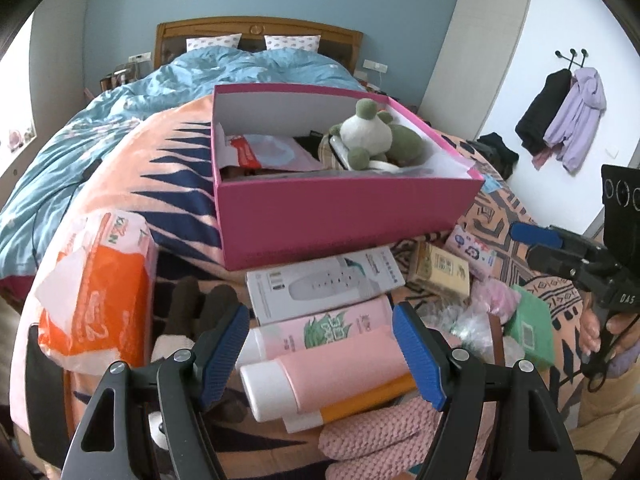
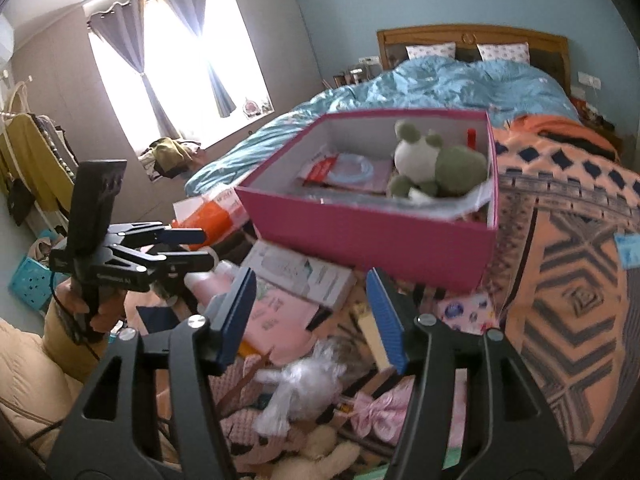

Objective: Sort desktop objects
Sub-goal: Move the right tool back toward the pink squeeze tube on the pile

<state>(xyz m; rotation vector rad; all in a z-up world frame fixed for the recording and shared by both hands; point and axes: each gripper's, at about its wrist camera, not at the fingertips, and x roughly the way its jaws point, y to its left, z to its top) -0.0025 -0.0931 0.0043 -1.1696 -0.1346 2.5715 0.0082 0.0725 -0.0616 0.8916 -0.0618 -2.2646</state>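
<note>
Pink tube [image 1: 336, 364] lay in front of the magenta box [image 1: 340, 216], framed by the left gripper [image 1: 320, 344], jaws wide, nothing held. Right gripper [image 2: 312, 316], right of it, likewise wide and empty. Probably mid-approach; next: lower, close, lift into box.

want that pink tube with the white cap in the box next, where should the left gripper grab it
Grip the pink tube across its flat body, not the round white cap. It lies on its side, cap pointing left, right between the open left gripper fingers, so come straight down from above, fingers spanning its width. The body is broad and soft; the cap would likely slip.
</note>
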